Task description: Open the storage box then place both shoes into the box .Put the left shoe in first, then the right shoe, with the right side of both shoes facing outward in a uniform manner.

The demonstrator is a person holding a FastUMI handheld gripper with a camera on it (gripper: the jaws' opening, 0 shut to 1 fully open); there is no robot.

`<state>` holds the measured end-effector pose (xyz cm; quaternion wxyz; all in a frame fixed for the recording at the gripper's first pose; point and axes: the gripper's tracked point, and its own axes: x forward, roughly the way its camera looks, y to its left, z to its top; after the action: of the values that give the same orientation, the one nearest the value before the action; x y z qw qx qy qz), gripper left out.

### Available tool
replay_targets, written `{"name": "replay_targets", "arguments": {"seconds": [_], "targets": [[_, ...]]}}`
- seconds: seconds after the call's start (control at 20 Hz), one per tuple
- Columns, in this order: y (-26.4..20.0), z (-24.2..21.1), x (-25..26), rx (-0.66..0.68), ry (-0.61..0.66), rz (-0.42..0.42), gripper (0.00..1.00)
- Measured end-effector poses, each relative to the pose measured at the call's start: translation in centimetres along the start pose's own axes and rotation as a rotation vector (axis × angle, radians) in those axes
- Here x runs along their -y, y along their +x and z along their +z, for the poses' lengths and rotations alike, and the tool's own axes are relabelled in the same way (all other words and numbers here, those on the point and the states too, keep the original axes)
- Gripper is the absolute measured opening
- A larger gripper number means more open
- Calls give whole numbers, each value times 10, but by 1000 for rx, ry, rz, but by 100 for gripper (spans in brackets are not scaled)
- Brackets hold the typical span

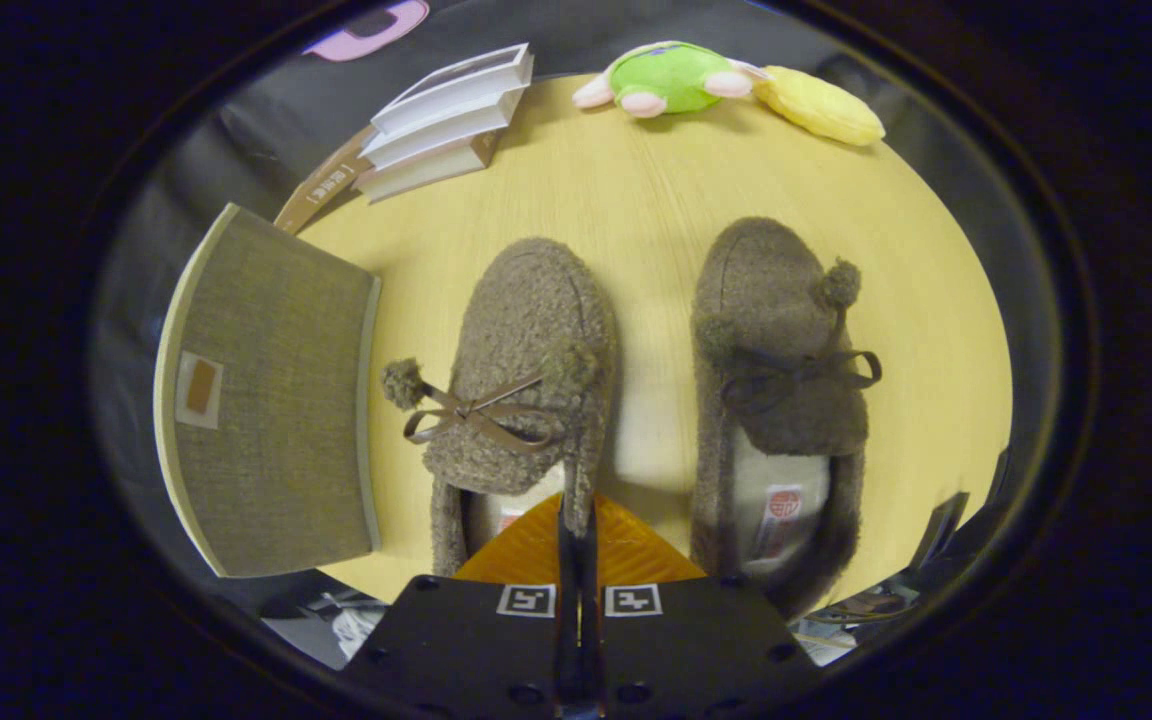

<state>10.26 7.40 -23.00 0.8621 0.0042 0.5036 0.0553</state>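
A round pale wooden table (pixel 636 200) carries everything here, its curved rim running close behind the objects at the top of the frame and close past the outer shoe at the right. In the middle stand two fuzzy brown slippers with bouclé-like pile, thin ribbon bows and small pompoms, toes pointing away. The left-hand slipper (pixel 526 370) sits at lower centre; the right-hand slipper (pixel 781 380) stands apart from it, with a strip of bare wood between them and pale lining showing at its heel opening. The gripper (pixel 576 530) has its fingers drawn together to a thin dark slit on the inner side wall of the left-hand slipper's heel opening, so they appear pinched on that fuzzy rim, though the contact itself is partly hidden. At the left of the frame lies the flat rectangular storage box (pixel 271 400), covered in coarse grey-brown woven fabric with pale edging and a small label patch, its lid shut; its left part overhangs the table rim, and a band of open wood separates it from the near slipper. At upper left rests a stack of white books (pixel 446 120); at upper centre a green plush toy (pixel 671 78) touches a yellow plush (pixel 821 105). Open tabletop stretches between these and the slipper toes.
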Motion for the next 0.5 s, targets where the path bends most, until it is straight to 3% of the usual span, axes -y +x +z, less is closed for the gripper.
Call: {"name": "replay_targets", "arguments": {"seconds": [0.2,0.5], "targets": [[-19,9,-17,33,88,112,4],[-87,26,-44,78,218,282,4]]}}
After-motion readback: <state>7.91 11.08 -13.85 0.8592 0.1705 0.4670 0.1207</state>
